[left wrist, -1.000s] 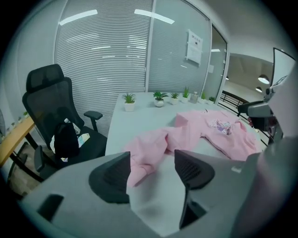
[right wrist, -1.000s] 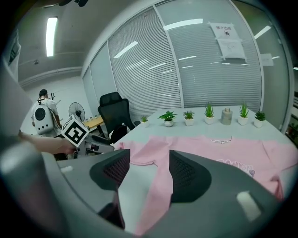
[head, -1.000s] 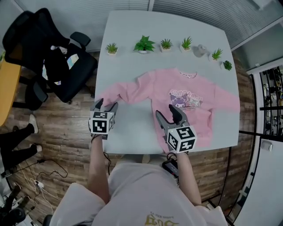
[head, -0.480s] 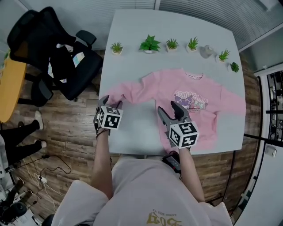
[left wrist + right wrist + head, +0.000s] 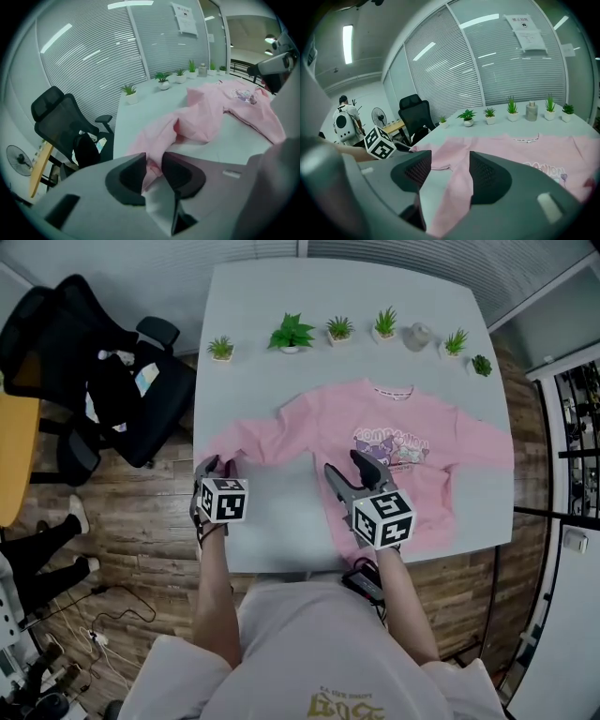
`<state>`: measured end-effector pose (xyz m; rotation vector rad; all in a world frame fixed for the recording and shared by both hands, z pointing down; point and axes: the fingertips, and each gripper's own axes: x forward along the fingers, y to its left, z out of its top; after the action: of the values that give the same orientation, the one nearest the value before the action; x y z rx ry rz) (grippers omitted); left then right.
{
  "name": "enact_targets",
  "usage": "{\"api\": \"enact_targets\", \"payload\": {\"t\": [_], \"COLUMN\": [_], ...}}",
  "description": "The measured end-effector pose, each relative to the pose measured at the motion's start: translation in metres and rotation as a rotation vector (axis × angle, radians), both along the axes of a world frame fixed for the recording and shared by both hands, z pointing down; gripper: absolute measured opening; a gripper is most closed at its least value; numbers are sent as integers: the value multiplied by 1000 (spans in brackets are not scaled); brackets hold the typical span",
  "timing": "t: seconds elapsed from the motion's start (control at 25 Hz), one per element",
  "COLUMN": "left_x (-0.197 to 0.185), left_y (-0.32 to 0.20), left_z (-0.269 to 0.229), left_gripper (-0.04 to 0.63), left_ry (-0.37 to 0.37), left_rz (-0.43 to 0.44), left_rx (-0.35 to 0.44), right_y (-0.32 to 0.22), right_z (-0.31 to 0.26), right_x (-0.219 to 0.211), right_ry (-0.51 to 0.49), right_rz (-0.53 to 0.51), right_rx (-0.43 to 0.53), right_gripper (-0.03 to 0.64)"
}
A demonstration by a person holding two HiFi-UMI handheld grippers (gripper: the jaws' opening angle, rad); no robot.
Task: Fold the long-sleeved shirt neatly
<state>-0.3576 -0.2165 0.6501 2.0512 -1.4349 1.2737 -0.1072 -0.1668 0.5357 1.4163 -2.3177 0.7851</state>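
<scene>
Shirt: The pink long-sleeved shirt (image 5: 403,442) lay flat and print-up on the table (image 5: 272,521), collar toward the far edge, both sleeves spread sideways. No fold showed yet.
Left sleeve: The left sleeve (image 5: 253,439) ran toward the table's left edge, slightly rumpled, its cuff (image 5: 149,165) close to that edge.
Left gripper: My left gripper (image 5: 217,465) had just been closing, and its pads were clenched on the cuff, pink cloth between them. The jaw bodies covered the bite, so I could only guess that both layers were caught.
Right gripper: My right gripper (image 5: 345,465) hung over the shirt's near left side with its jaws spread wide, cloth below the gap but unpinched.
Step in hand: Securing the sleeve for a first fold across the chest, as I judged it.
Doing it well: Bite deep enough to hold both layers, lift only clear of the table, carry the sleeve straight across, and pin the body with the right pads so it would not drag.
Around: Small potted plants (image 5: 291,334) lined the far edge, well apart from the shirt. A black office chair (image 5: 94,381) stood left of the table.
</scene>
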Motion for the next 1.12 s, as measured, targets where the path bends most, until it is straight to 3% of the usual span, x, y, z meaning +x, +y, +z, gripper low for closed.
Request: {"api": "enact_targets", "payload": {"t": [0.2,0.8,1.12], "left_x": [-3,-27,-49], "left_y": [-5,-2,-10], "left_z": [-3,-22,-43], "left_gripper": [29,25,23], "left_ry": [-35,-80,-166], "left_rz": [6,-10,-5], "left_rx": [38,76,133], "right_y": [-5,-11,-11], "right_z": [-2,-3,-2], "right_x": [1,-41,-57], "right_ry": [-8,-7,-5], "right_rz": [9,-59,-75], "right_rx": [14,10,5], "right_gripper": [249,241,241]}}
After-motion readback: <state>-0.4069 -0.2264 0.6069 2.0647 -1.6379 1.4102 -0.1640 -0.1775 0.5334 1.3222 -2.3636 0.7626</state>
